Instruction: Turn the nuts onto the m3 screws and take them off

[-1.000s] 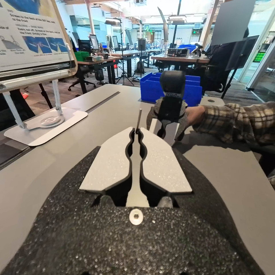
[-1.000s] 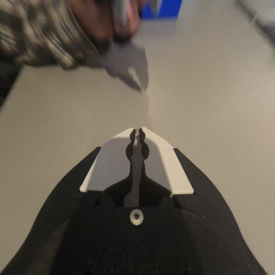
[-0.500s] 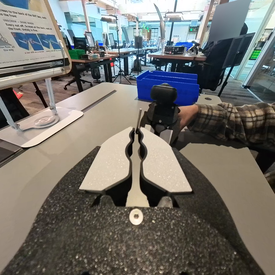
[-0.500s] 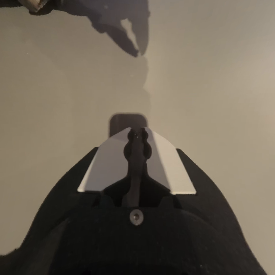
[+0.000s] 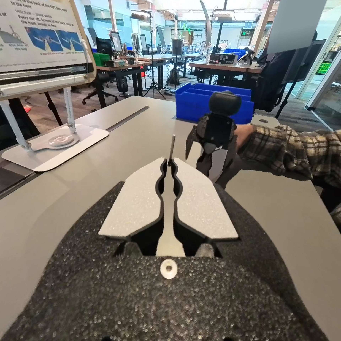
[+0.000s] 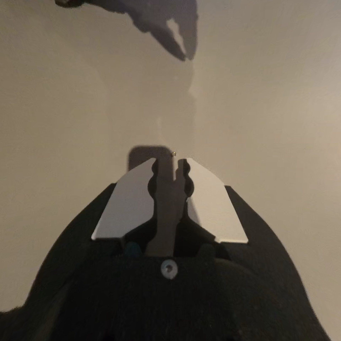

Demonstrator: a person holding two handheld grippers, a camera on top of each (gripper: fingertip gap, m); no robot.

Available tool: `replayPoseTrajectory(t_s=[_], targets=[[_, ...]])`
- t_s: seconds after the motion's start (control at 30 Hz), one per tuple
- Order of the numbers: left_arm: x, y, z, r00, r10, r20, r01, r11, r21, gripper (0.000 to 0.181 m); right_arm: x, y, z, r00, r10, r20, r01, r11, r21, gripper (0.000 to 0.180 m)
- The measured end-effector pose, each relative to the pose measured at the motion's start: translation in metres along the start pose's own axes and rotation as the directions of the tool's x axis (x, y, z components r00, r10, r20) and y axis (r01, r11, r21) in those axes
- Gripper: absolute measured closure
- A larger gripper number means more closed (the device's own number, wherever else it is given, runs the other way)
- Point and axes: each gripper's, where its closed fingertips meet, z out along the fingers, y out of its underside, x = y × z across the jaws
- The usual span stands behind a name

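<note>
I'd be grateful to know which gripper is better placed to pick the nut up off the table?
Right. The right gripper is open, tips down beside the nut; the left gripper is shut on the screw.

left tongs [image 5: 168,162] pinched; right tongs [image 6: 168,159] parted.

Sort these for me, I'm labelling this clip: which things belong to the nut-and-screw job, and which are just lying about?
In the job: screw held by the shut left gripper; open right gripper; tiny nut off its fingertips.
Lying about: blue bin; sheet stand.
</note>
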Motion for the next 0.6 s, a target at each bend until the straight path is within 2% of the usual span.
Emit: replayPoseTrajectory(t_s=[0.03, 0.1, 0.27, 0.6], targets=[[-0.002, 0.002, 0.001, 1.0, -0.007, 0.002, 0.007, 1.0, -0.004, 0.177, 0.0, 0.003, 0.003, 1.0, 0.005, 0.009, -0.005, 1.0, -0.029, 0.154], [-0.003, 0.003, 0.001, 1.0, -0.012, 0.004, 0.012, 1.0, -0.008, 0.177, 0.0, 0.003, 0.007, 1.0, 0.015, 0.015, -0.014, 0.998, -0.062, 0.151], [-0.002, 0.004, 0.001, 1.0, 0.008, 0.006, -0.008, 1.0, -0.026, 0.177, 0.0, -0.008, 0.005, 0.999, -0.003, 0.052, 0.009, 0.994, -0.11, 0.162], [-0.019, 0.008, -0.019, 0.998, 0.017, 0.055, -0.015, 0.999, -0.044, 0.177, 0.005, -0.003, 0.006, 0.985, -0.037, 0.166, 0.096, 0.926, -0.364, 0.162]])
